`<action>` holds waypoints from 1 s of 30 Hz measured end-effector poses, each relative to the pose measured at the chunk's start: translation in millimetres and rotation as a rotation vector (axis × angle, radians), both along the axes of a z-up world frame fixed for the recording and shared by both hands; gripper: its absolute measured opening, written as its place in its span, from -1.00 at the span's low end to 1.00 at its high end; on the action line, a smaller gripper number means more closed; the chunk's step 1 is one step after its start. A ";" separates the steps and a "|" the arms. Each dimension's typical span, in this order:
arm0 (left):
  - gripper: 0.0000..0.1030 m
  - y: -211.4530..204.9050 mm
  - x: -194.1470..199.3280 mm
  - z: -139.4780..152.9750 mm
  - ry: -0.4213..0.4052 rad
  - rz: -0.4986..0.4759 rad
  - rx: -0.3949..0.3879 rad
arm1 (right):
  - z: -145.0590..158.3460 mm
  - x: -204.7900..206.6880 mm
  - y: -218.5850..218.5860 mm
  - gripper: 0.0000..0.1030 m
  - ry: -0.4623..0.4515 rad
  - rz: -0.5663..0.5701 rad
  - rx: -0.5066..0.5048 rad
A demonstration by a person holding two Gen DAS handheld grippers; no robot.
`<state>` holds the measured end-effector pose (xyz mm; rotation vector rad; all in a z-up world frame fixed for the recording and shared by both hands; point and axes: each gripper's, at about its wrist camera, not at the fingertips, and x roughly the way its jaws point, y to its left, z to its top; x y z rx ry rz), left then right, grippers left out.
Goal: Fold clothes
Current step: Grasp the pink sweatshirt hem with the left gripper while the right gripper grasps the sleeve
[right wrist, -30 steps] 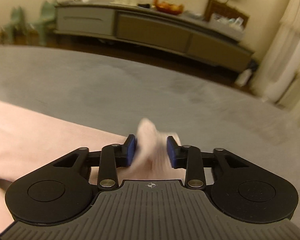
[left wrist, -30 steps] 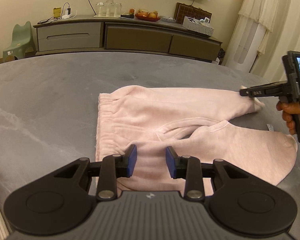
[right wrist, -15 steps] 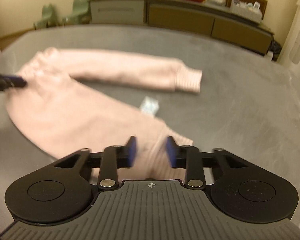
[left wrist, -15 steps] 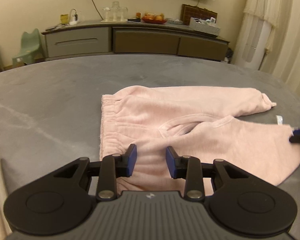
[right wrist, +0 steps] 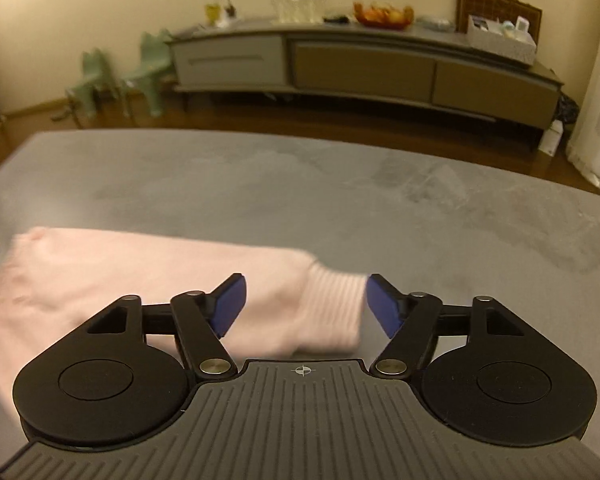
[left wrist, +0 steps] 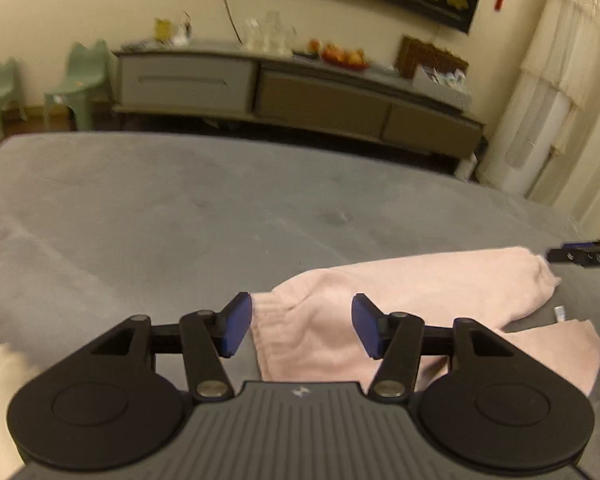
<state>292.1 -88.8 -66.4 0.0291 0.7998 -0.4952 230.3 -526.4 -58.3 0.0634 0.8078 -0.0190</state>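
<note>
We have just been opening both tools: left tool [left wrist: 301, 327] over the pink trousers' [left wrist: 420, 280] waistband, right tool [right wrist: 304, 306] around the cuff [right wrist: 332, 308], both released, ready to regrip.

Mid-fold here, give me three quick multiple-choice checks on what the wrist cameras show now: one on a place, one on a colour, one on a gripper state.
1. Which part of the trousers lies in front of the right gripper?
A. the waistband
B. a ribbed leg cuff
C. a pocket

2. What colour is the garment?
A. pale pink
B. navy
C. green

3. How does the left gripper stand?
A. shut on the waistband
B. open, cloth beyond its fingers
C. shut on nothing

Answers:
1 B: the ribbed cuff shows between the blue pads in the right wrist view.
2 A: the cloth reads pale pink on the grey table in both views.
3 B: the pads stand apart and clear of the waistband.
</note>
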 end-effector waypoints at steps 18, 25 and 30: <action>-0.40 40.3 -113.0 25.3 -0.092 -0.113 -0.068 | 13.9 -160.0 52.7 -0.77 -0.296 0.292 -0.459; -0.39 72.1 -124.6 27.8 0.014 -0.002 -0.207 | -15.0 -209.8 21.6 -0.23 -0.078 -0.001 -0.171; -0.37 79.3 -114.2 29.8 0.071 0.053 -0.327 | -5.3 -202.6 3.3 0.00 -0.103 -0.111 0.280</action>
